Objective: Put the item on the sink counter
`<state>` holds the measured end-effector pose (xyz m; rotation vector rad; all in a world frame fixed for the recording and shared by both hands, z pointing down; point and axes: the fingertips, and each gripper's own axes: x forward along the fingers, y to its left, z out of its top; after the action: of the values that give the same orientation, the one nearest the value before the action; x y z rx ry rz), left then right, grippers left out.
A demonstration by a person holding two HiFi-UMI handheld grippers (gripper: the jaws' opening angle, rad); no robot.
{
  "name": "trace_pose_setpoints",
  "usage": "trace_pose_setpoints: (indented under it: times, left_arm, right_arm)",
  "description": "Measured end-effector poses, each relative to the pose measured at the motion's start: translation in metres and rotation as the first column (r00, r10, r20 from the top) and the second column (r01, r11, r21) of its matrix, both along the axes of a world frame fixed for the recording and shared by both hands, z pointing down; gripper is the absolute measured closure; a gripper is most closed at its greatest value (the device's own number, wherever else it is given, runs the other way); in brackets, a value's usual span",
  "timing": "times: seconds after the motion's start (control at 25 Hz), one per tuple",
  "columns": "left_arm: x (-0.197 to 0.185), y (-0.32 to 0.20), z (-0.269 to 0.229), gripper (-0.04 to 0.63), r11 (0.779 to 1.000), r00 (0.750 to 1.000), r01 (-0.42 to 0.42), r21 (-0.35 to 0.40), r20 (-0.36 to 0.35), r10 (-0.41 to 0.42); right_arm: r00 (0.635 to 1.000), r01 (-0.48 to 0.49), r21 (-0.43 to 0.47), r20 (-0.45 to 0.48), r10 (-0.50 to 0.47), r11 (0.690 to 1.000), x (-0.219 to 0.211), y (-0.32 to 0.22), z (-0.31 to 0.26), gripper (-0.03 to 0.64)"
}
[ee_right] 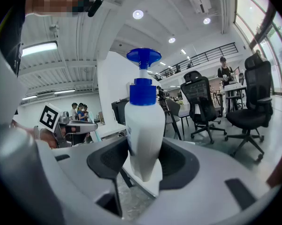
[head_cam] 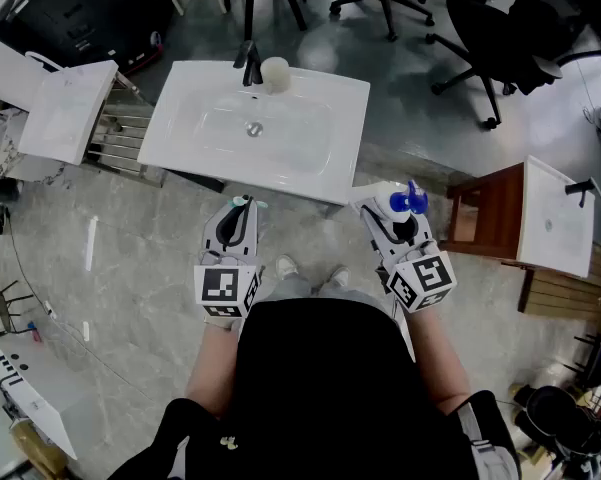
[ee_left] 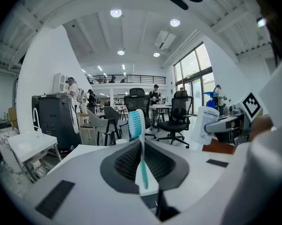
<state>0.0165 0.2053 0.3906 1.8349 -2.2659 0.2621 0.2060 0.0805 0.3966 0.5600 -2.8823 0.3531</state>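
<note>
Right gripper view — pump bottle (ee_right: pixel 143 130) clamped upright in right gripper (ee_right: pixel 141 168).

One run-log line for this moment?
left gripper: shut on toothbrush | right gripper: shut on pump bottle | neither item on sink counter yet

A big open-plan office hall: black swivel chairs (head_cam: pixel 500 38) upper right, a sink counter (head_cam: pixel 185 118) standing loose on bare floor, mezzanine railing (ee_left: pixel 126 78), tall windows (ee_left: pixel 192 81).
</note>
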Motion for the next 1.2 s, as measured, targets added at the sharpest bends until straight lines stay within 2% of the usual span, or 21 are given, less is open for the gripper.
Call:
trace_pose_setpoints:
  times: [0.44,0.68,1.2]
  left_arm:
    - [-0.022,0.009,0.001,0.558,0.999,0.999,-0.038,0.019,-0.029,0.039]
    - [-0.044,0.012,0.006,0.558,0.998,0.998,-0.054,0.026,-0.041,0.055]
    - [-0.088,0.016,0.020,0.558,0.991,0.990,-0.123,0.050,-0.066,0.126]
  right_arm:
    - [1.000,-0.020,0.001,-0.020,0.020,1.000,-0.024,0.017,0.002,0.413]
    - [0.999,-0.026,0.033,-0.028,0.027,0.999,-0.045,0.024,-0.001,0.411]
    - [0.993,-0.112,0.036,-0.037,0.114,0.993,-0.083,0.029,-0.004,0.413]
